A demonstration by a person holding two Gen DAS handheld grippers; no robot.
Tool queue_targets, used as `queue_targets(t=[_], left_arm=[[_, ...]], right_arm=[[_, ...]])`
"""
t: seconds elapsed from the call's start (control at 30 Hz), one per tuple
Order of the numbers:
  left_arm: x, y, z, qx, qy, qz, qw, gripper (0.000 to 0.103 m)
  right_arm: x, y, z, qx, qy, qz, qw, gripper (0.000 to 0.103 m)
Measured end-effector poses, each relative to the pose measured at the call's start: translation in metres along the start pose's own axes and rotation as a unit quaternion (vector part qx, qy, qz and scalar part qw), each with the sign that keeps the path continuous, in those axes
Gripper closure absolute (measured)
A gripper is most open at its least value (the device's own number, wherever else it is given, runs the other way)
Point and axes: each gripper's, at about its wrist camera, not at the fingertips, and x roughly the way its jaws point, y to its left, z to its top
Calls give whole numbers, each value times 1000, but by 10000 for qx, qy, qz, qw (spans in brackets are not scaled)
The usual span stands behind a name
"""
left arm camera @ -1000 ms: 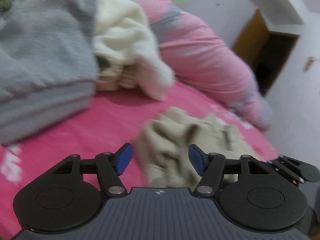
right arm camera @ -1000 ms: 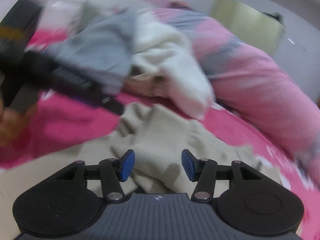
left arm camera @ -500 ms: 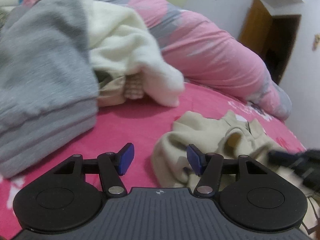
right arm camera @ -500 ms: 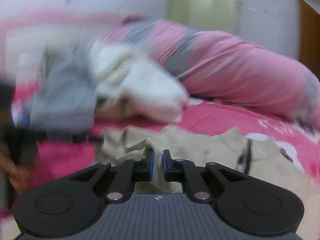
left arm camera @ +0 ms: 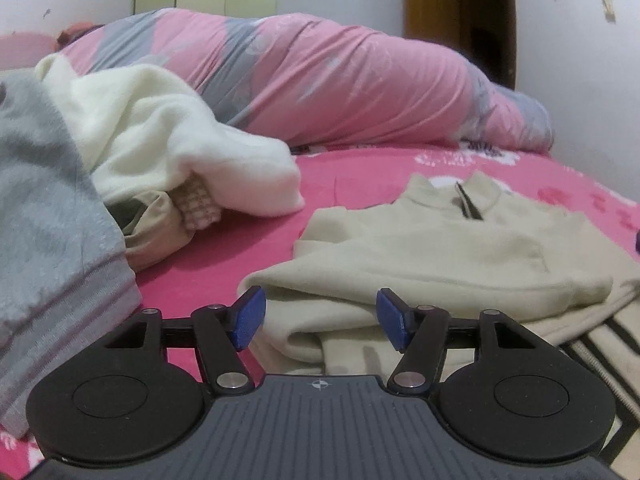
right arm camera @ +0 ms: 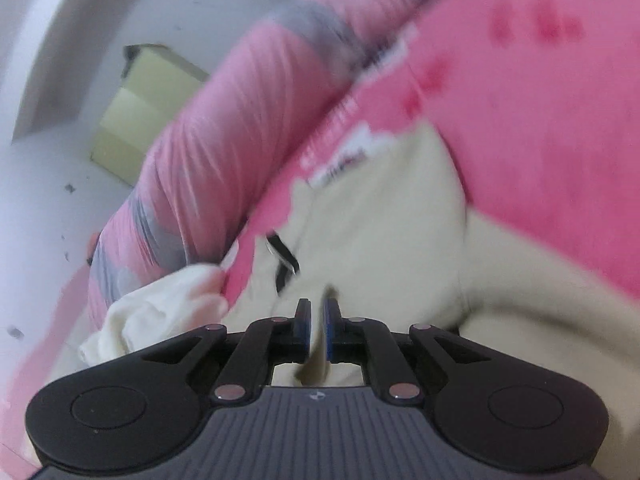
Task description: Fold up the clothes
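Observation:
A beige zip-collar sweater (left arm camera: 432, 248) lies spread on the pink bed sheet (left arm camera: 360, 176), one sleeve folded across its front. My left gripper (left arm camera: 318, 314) is open and empty, its blue pads either side of the sweater's near folded edge. In the tilted, blurred right wrist view, my right gripper (right arm camera: 317, 330) is shut on a pinch of the beige sweater (right arm camera: 380, 232), with cloth showing between the pads.
A pile of clothes sits at the left: a grey sweater (left arm camera: 44, 216), a cream fleece (left arm camera: 172, 140) and a tan garment (left arm camera: 156, 224). A rolled pink and grey duvet (left arm camera: 340, 80) lies along the wall behind. A wooden door (left arm camera: 456, 12) stands at the back right.
The crumpled beige sweater has been pulled out flat to the right. My right gripper closed on it and swung, tilting its view. My left gripper stayed open and dropped to the sweater's near edge.

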Motion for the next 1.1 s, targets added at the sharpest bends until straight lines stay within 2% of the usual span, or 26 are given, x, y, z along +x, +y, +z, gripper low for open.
queue_targets(t=[0.07, 0.1, 0.13, 0.17, 0.23, 0.33, 0.37, 0.43, 0.47, 0.5, 0.53, 0.67, 0.77, 0.83, 1.0, 1.1], left_arm=[[1, 2, 0, 6, -19, 73, 10000, 42], [1, 4, 0, 6, -30, 111, 9999, 41], [2, 5, 0, 5, -42, 149, 9999, 41], [3, 7, -1, 21, -62, 220, 9997, 41], [5, 10, -4, 51, -57, 335, 9994, 40], [11, 14, -9, 66, 99, 327, 9994, 39], [14, 15, -10, 26, 155, 297, 9994, 39], [18, 19, -12, -94, 246, 241, 9994, 38], [19, 22, -12, -170, 280, 218, 9992, 38], [20, 23, -12, -241, 300, 193, 9991, 38], [20, 23, -11, -257, 311, 183, 9990, 38], [13, 18, -8, -6, 265, 148, 9995, 38], [9, 9, -10, 299, 234, 16, 9993, 37], [6, 2, -12, 497, 224, -119, 9984, 37], [2, -19, -20, 1194, 314, 11, 9923, 37], [-6, -19, -19, 1268, 317, -86, 9914, 37]], right_arm=[[12, 10, 1, -121, 199, -75, 9997, 75], [18, 15, 2, -182, 299, -113, 9993, 52], [24, 20, 2, -242, 398, -151, 9988, 37], [30, 25, 3, -305, 507, -199, 9981, 33], [50, 32, 2, -388, 862, -509, 9942, 33], [66, 40, -6, -588, 1213, -624, 9889, 33], [70, 45, -9, -727, 1304, -604, 9869, 39], [78, 51, -14, -830, 1478, -588, 9838, 79], [82, 52, -14, -812, 1516, -618, 9832, 90], [80, 53, -12, -797, 1469, -566, 9843, 96], [78, 54, -9, -782, 1409, -503, 9857, 98], [36, 80, 31, -937, 501, 111, 9943, 98], [-4, 91, 55, -1357, -191, 120, 9905, 98], [-18, 81, 61, -1394, -318, -111, 9897, 98], [-10, 20, 57, -806, 39, -1138, 9902, 101], [-14, 21, 69, -619, -100, -927, 9937, 102]])
